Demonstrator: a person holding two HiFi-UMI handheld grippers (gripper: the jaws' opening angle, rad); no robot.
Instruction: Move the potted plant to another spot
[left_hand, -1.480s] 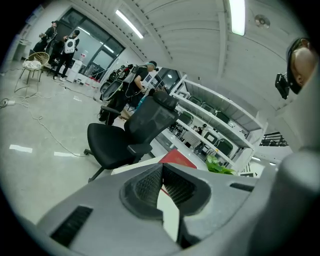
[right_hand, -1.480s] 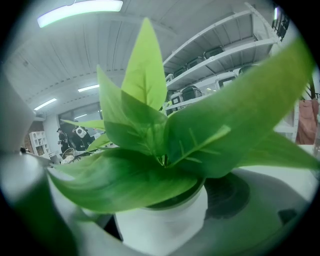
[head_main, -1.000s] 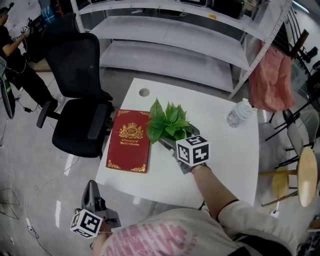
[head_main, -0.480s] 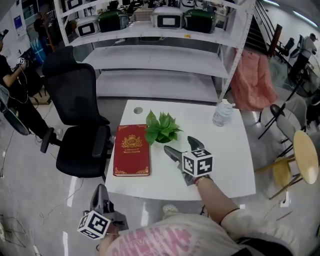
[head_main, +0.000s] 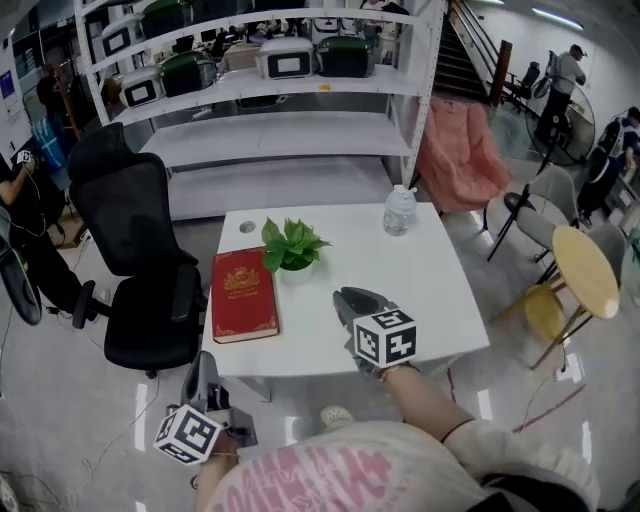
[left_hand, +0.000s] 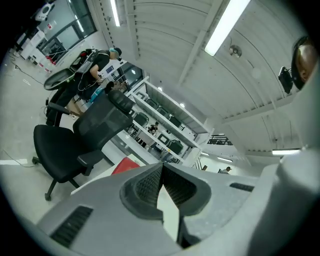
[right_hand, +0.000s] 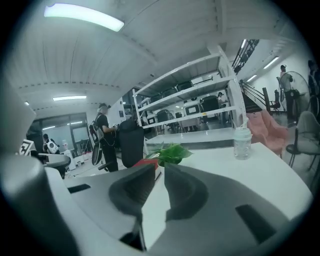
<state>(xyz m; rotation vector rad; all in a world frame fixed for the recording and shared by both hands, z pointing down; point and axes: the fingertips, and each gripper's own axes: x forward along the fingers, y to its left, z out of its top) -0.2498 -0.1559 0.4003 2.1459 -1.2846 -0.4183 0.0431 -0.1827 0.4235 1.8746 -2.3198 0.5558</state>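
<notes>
Far left there's a black office chair (head_main: 140, 270) parked right against the left edge of the white table (head_main: 430, 290), with a person standing further off behind it. The left gripper (head_main: 203, 360) hangs low off the table's near left corner, over the floor, its jaws pressed together at the tips with nothing in them. On the table, a red book (head_main: 243, 295) lies flat along the left side. The potted plant (head_main: 290, 245) stands upright just beside the book's far right corner, a leaf or two hanging over the cover. Then comes the right gripper (head_main: 347, 296) over the near middle of the table, well apart from the plant, with only bare tabletop between them. Its jaws have just been closing and now sit almost together (just a sliver of gap in the right gripper view), holding nothing. Further right, a clear water bottle (head_main: 400, 210) stands at the far edge. Behind the table runs white shelving (head_main: 280, 130) with boxes on top, a pink cloth (head_main: 455, 150) hangs off its right post, and a round wooden stool (head_main: 582, 270) sits off to the right.
</notes>
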